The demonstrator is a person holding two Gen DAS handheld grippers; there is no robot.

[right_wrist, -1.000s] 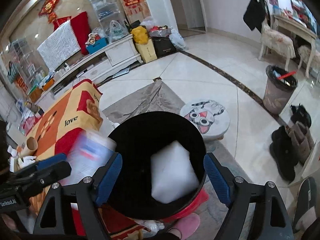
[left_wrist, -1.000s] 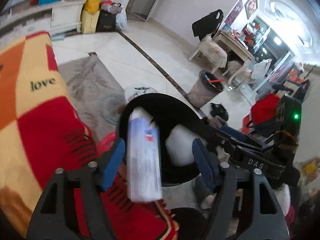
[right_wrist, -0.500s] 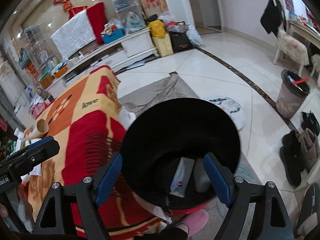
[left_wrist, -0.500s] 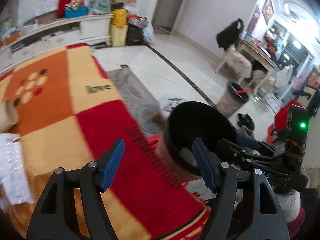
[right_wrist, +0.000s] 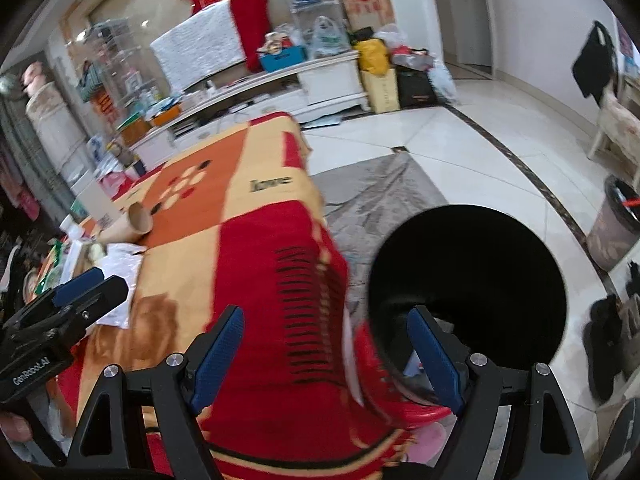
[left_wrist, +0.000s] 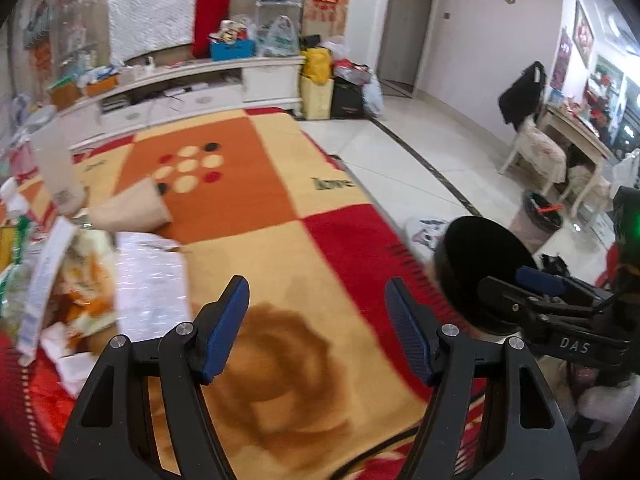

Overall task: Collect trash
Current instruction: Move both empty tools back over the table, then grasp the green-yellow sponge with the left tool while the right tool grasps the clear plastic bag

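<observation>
My left gripper [left_wrist: 317,282] stands open with nothing in it, above a red, orange and yellow blanket [left_wrist: 248,192] on the table. Trash lies at the blanket's left: a tipped paper cup [left_wrist: 132,210], a crinkled white sheet [left_wrist: 152,280] and a heap of wrappers [left_wrist: 60,280]. A black bin [left_wrist: 480,264] stands off the table's right edge. My right gripper [right_wrist: 326,314] is open too, over the blanket's hanging corner, its right finger in front of the bin's [right_wrist: 468,288] near rim. The cup [right_wrist: 136,220] and the left gripper [right_wrist: 76,292] show at the left of that view.
A second lined waste bin [right_wrist: 616,232] stands on the tiled floor at the right, with shoes [right_wrist: 608,340] near it. A grey rug [right_wrist: 380,200] and a round cat-print stool [left_wrist: 428,228] lie beyond the table. A cluttered white cabinet [left_wrist: 260,80] runs along the back wall.
The white bottle between the left fingers a second ago now lies in the black bin. Both grippers have swung left, away from the bin and over the blanket.
</observation>
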